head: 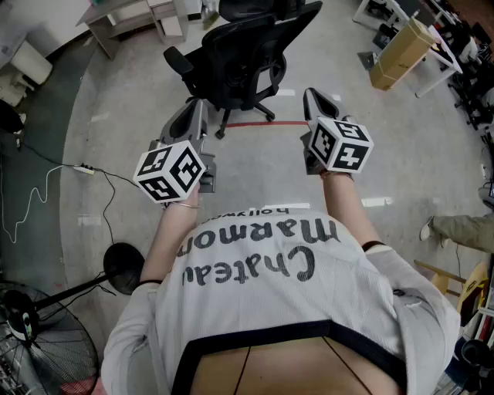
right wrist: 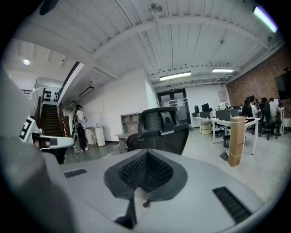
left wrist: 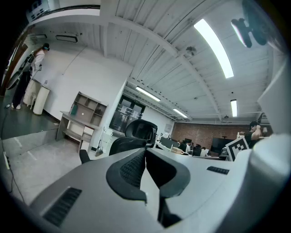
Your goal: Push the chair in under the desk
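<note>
Grey floor (head: 116, 116) w/ black office chair (head: 239, 58) standing just ahead of both sets of jaws, its back toward them, touching neither; shelved worktop (head: 123, 19) sits well beyond the chair, ahead-left of the jaws. Tall cardboard box (head: 401, 50) stands well off, ahead-right of the right jaws. Left gripper (head: 198, 106) & right gripper (head: 312, 96) are held side by side, each w/ jaws together, nothing btwn them.
</note>
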